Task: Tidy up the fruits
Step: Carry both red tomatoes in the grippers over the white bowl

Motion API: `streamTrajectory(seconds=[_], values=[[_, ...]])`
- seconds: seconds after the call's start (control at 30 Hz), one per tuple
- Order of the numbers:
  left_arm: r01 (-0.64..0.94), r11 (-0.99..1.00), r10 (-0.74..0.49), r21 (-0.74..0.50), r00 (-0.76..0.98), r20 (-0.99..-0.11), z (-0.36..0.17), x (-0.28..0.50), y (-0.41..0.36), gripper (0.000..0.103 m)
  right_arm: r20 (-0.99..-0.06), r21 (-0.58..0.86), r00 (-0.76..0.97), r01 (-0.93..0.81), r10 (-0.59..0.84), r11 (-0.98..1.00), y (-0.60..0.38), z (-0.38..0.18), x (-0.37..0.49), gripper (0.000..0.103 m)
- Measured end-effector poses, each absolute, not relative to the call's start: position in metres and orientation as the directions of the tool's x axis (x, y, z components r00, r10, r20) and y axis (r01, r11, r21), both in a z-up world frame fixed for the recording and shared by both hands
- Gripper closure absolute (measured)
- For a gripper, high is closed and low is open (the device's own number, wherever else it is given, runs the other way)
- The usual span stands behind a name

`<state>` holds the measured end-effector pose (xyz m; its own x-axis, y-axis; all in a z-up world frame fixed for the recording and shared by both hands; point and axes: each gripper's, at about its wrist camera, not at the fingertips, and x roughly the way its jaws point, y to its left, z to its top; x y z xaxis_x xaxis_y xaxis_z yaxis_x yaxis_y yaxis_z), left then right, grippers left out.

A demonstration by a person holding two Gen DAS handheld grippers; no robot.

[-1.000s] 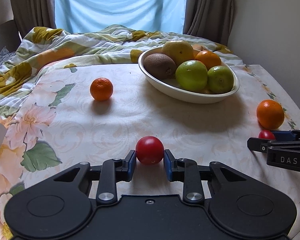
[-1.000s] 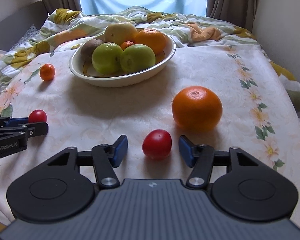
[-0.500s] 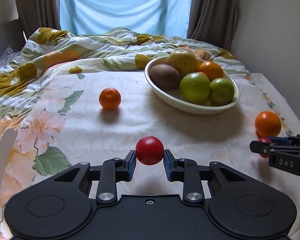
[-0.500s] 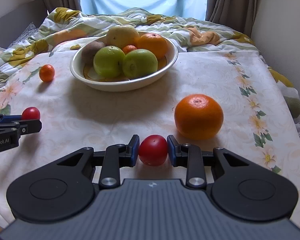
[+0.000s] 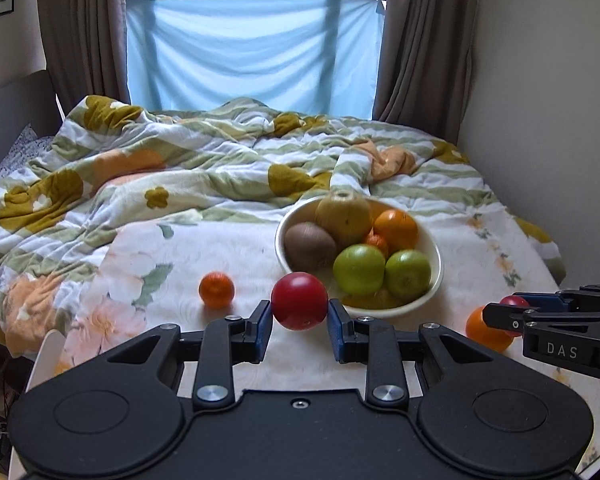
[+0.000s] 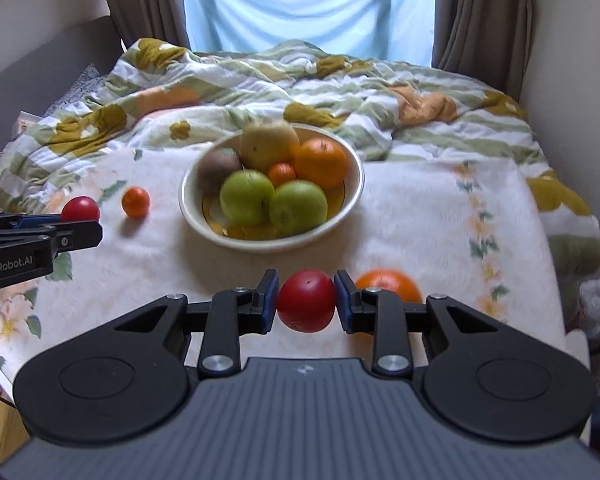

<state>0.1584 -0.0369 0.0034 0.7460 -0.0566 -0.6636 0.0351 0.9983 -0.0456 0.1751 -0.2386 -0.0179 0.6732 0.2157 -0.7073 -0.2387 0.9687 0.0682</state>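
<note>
Both of our grippers have risen since a second ago, each carrying a red fruit off the cloth, and the right jaws, which stood wide around their fruit then, have just closed on it.

From the left wrist, we see the left gripper (image 5: pixel 300 322) with its jaws clamped on a round red fruit (image 5: pixel 299 301), blue pads pressing both its sides, held clear above the flowered cloth (image 5: pixel 140 264) that covers the bed. Beyond it sits the cream bowl (image 5: pixel 434 280), filled with two green fruits, a brown kiwi, a yellowish pear-like fruit and oranges. A small mandarin (image 5: pixel 216 289) lies on the cloth left of the bowl. At the right edge the right gripper (image 5: pixel 500 314) pokes in, a bit of red showing at its tip, with a big orange (image 5: pixel 485 330) on the cloth behind it.

From the right wrist, our right gripper (image 6: pixel 306 300) has its jaws shut tight on a second red fruit (image 6: pixel 306 300), lifted off the cloth (image 6: pixel 420 208). The big orange (image 6: pixel 390 282) lies just beyond the right pad, partly hidden. The bowl (image 6: pixel 352 196) stands further ahead, the mandarin (image 6: pixel 135 201) to its left. At the left edge the left gripper (image 6: pixel 88 224) shows with its red fruit (image 6: pixel 80 209) at the tips.
</note>
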Motion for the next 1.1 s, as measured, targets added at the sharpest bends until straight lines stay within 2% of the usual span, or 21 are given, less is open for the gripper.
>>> streamTrajectory(seconds=[0.5, 1.1], values=[[0.098, 0.993, -0.121, -0.071, 0.746, -0.655, 0.020, 0.225, -0.042, 0.070, -0.694, 0.073, 0.689, -0.222, 0.210, 0.972, -0.250, 0.016, 0.230, 0.058], [0.232, 0.969, -0.219, -0.090, 0.625, -0.749, -0.032, 0.309, -0.063, 0.070, -0.722, 0.086, 0.674, -0.135, 0.155, 0.987, -0.249, 0.000, 0.296, 0.058]])
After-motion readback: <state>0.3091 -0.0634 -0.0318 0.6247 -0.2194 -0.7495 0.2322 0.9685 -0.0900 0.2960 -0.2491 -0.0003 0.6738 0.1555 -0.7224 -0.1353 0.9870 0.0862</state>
